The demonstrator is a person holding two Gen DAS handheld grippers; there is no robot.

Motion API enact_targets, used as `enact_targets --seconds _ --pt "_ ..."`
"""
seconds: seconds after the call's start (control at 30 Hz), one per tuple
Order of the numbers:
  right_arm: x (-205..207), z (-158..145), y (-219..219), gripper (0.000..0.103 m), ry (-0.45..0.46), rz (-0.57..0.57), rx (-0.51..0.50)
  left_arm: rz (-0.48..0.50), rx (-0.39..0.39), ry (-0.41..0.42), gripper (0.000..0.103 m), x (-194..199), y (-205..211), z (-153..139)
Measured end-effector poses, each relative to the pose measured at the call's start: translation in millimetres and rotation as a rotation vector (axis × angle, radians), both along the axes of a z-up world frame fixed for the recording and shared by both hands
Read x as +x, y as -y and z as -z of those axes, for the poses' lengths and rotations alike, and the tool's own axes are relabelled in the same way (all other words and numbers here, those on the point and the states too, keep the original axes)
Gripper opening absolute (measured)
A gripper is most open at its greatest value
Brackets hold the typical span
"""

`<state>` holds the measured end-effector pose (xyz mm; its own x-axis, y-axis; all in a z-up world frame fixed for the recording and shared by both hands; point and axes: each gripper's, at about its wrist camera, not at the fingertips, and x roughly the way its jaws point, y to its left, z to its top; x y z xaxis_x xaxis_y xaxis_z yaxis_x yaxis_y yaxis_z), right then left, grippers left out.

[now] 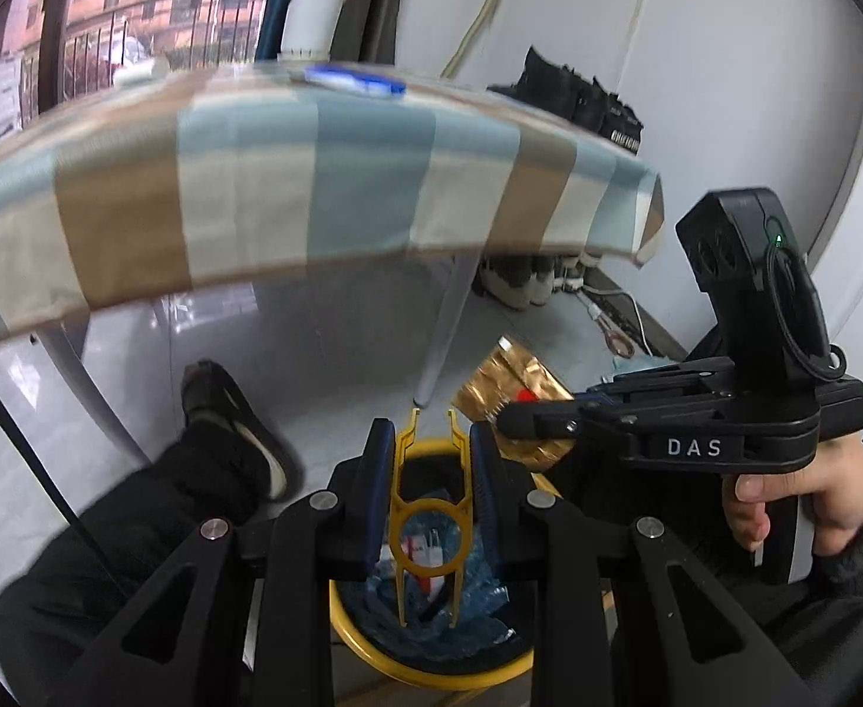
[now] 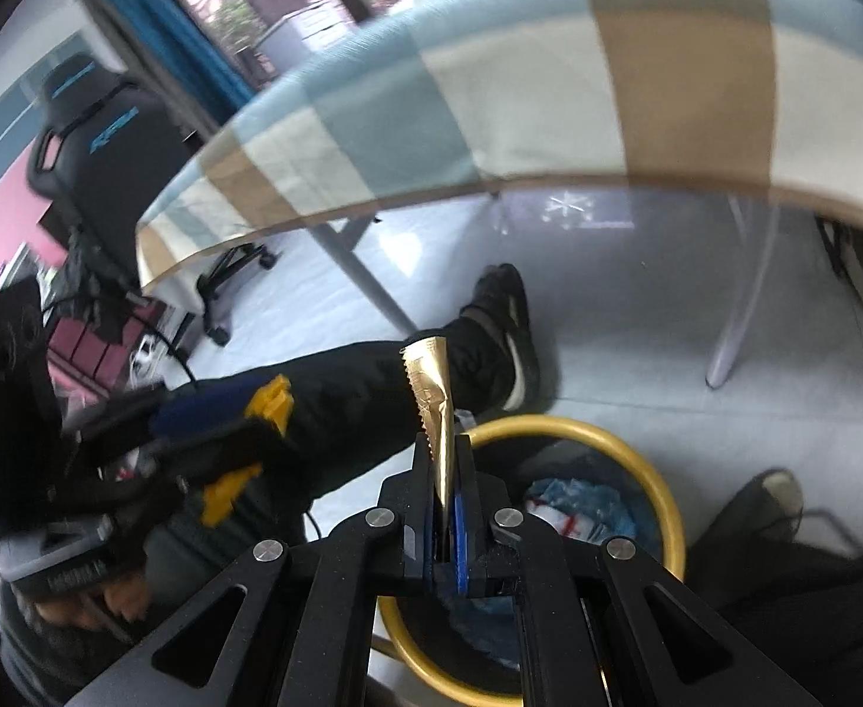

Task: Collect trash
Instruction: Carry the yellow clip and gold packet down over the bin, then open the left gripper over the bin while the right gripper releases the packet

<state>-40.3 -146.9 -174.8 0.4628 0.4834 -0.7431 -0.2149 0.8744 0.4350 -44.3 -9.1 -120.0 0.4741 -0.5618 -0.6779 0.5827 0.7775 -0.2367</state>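
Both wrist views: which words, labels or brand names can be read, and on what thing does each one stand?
"DAS": white letters on the black body of the right gripper, in the left wrist view.
Blue lettering on the black office chair: too blurred to read.
White print on the black boots by the wall: too small to read.

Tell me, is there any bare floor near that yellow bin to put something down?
Yes: the grey floor between the yellow bin, the table leg and the shoe lies bare. By the wall it is crowded with shoes and cables.
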Motion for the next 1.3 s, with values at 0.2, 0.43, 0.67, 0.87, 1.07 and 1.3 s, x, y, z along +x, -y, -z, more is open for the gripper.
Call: enact_targets --seconds 0.2,0.43,0.67,0.87,1.07,1.3 --pt "2 28 0 0.006 -0.090 0.021 0.031 -0.010 0.014 -0.074 0.020 -3 12 26" --pt "3 46 -3 0.006 -0.145 0.025 -0.020 -0.002 0.023 -0.160 0.020 -5 21 53" --pt "2 66 -1 0.006 -0.220 0.041 -0.037 -0.008 0.046 -0.187 0.021 -8 19 60" --pt "1 70 -3 0.006 -0.235 0.041 -0.047 0.005 0.093 -0.197 0.020 -12 27 68" --pt "1 70 -3 0.007 -0.236 0.047 -0.050 0.001 0.099 -0.208 0.021 -10 25 72" --pt "1 69 -5 0.007 -0.236 0.048 -0.060 0.004 0.118 -0.216 0.021 -11 29 76"
